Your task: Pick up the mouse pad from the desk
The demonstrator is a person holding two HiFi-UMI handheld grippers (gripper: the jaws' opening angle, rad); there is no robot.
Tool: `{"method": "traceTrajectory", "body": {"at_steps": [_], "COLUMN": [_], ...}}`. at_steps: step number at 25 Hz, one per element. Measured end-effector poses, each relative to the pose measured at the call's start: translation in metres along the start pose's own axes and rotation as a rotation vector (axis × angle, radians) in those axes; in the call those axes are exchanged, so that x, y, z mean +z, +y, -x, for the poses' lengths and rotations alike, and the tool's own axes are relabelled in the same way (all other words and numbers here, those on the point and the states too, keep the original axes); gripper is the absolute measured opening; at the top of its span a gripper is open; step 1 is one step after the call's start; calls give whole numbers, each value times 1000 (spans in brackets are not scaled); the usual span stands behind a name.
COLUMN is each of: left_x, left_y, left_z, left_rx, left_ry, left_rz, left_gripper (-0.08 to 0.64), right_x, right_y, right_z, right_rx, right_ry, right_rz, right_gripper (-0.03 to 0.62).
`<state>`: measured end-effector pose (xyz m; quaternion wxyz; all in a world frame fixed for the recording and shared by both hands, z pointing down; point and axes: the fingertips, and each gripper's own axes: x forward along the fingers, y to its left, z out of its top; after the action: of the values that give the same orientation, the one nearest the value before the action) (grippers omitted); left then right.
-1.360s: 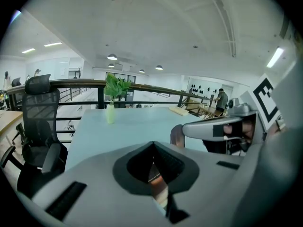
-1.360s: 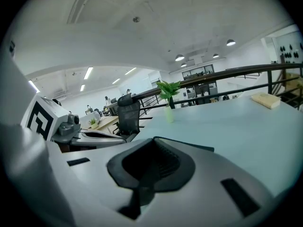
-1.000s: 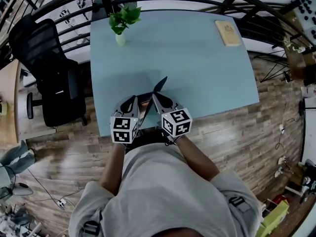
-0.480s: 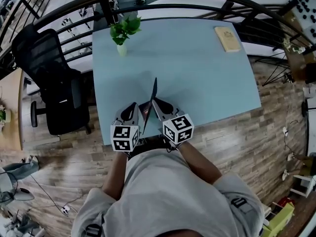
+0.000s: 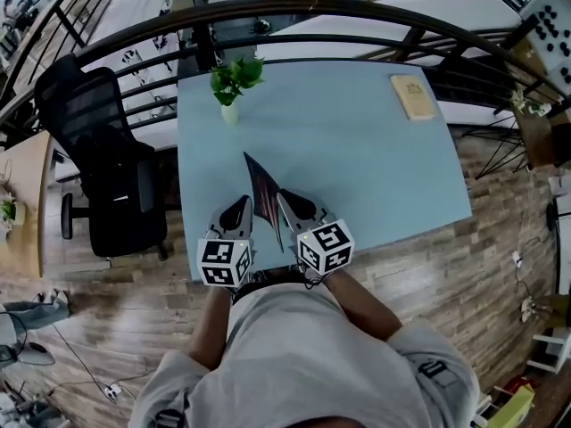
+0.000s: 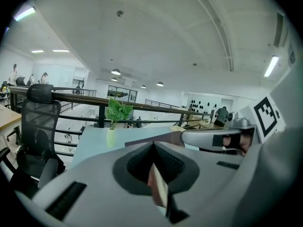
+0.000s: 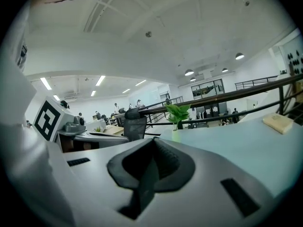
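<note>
plant (image 5: 234,80) left on desk (image 5: 357,168), book (image 5: 412,96) right

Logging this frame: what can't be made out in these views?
- Face of the mouse pad: steeply tilted in head view, pattern unclear.
- Its near edge: hidden between left gripper and right gripper, head view.
- The tan object on the desk: too small to identify.
- The desk's near edge: partly covered by both grippers, head view.

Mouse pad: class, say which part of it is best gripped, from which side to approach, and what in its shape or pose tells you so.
Grip the mouse pad by its thin edge, coming from the near side of the desk. It is a thin sheet, so jaws can probably only pinch across its thickness. The left gripper and right gripper are shut on it that way.
</note>
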<state>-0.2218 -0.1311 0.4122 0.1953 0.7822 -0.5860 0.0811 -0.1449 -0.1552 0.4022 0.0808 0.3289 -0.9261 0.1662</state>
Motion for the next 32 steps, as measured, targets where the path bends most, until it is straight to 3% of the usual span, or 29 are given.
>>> {"method": "traceTrajectory", "body": {"at_steps": [11, 23, 32], "left_x": [37, 68, 72], "left_y": [0, -8, -23], "left_z": [5, 7, 8], "left_rx": [42, 29, 1], "left_ry": [-84, -159, -174], "left_rz": [-34, -40, -49], "left_gripper": [12, 12, 12], "right_x": [40, 78, 86], "right_y": [-12, -47, -58], "right_z": [7, 36, 57], "right_rx": [-26, -156, -202], "right_ry": [-64, -122, -143], "right_rz": [92, 169, 158], "right_gripper": [14, 14, 14]}}
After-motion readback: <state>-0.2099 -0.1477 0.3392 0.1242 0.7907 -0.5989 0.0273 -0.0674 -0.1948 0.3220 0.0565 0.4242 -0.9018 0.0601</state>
